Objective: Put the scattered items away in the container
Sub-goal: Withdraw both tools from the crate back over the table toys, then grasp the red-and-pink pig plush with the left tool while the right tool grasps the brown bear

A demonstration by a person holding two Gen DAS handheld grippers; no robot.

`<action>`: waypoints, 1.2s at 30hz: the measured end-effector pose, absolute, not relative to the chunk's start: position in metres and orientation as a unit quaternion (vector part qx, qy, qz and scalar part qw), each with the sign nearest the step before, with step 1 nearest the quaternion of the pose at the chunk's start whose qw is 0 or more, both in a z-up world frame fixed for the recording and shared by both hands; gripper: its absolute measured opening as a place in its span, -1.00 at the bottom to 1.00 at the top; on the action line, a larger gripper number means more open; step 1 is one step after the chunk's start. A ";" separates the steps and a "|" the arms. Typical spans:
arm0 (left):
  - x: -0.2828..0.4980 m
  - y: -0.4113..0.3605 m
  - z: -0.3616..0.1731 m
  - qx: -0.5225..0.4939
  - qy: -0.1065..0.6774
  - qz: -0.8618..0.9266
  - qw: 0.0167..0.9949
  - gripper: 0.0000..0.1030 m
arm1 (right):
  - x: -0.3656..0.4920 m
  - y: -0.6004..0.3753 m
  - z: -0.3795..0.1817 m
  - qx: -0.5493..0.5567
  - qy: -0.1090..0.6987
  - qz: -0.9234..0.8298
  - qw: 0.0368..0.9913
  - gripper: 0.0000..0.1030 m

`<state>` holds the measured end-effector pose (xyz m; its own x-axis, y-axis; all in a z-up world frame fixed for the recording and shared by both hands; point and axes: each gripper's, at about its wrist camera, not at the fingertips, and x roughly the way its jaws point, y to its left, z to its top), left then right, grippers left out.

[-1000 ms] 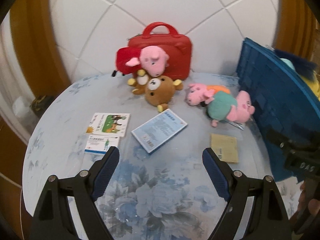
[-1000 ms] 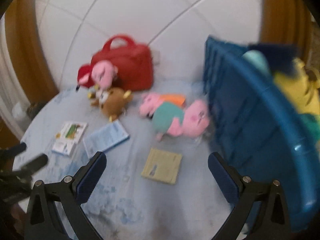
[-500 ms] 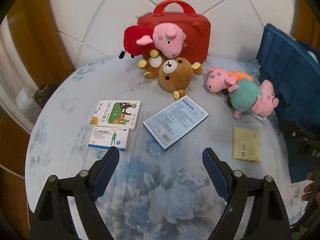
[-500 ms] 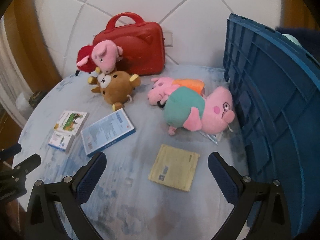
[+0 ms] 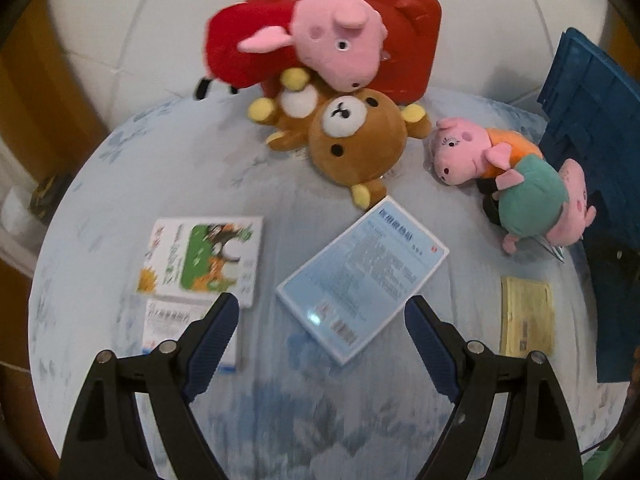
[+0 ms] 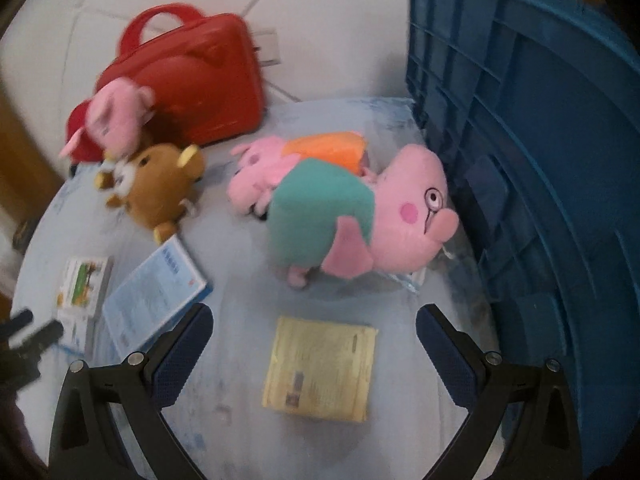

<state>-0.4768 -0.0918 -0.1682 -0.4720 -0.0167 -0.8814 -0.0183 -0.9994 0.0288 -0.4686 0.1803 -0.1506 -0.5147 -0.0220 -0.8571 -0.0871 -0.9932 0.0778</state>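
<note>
While both claws gape wide, left claw, right claw, flat yellow packet, ribbed blue crate.

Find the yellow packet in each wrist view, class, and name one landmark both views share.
Left wrist: yellow packet lies at the right, outside the right finger.
Right wrist: yellow packet lies low in the centre, between the open fingers.
Shared landmark: the teal-shirted pig plush just beyond it.

Worktop: case at back, plush toys before it, boxes nearer, crate right.
</note>
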 end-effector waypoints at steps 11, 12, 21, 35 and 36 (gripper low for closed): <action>-0.581 -0.094 -0.179 -0.498 0.012 0.867 0.001 0.66 | -0.563 0.162 -0.156 -0.486 0.044 0.873 -0.010 1.00; -0.589 -0.094 -0.180 -0.496 0.014 0.868 0.000 0.66 | -0.568 0.161 -0.157 -0.485 0.044 0.873 -0.009 1.00; -0.610 -0.131 -0.144 -0.468 0.018 0.883 -0.035 0.66 | -0.613 0.128 -0.144 -0.471 0.051 0.876 -0.089 1.00; -0.632 -0.205 -0.165 -0.490 -0.027 0.869 -0.064 0.66 | -0.661 0.004 -0.127 -0.462 0.015 0.867 -0.187 1.00; -0.633 -0.207 -0.169 -0.493 -0.020 0.866 -0.075 0.66 | -0.667 0.000 -0.132 -0.465 0.023 0.863 -0.195 1.00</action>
<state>-0.6326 -0.2065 -0.1691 -0.5023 -0.1095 -0.8577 0.1495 -0.9880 0.0386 -0.6666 0.0005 -0.1318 -0.4918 -0.3577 -0.7938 0.3157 -0.9229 0.2203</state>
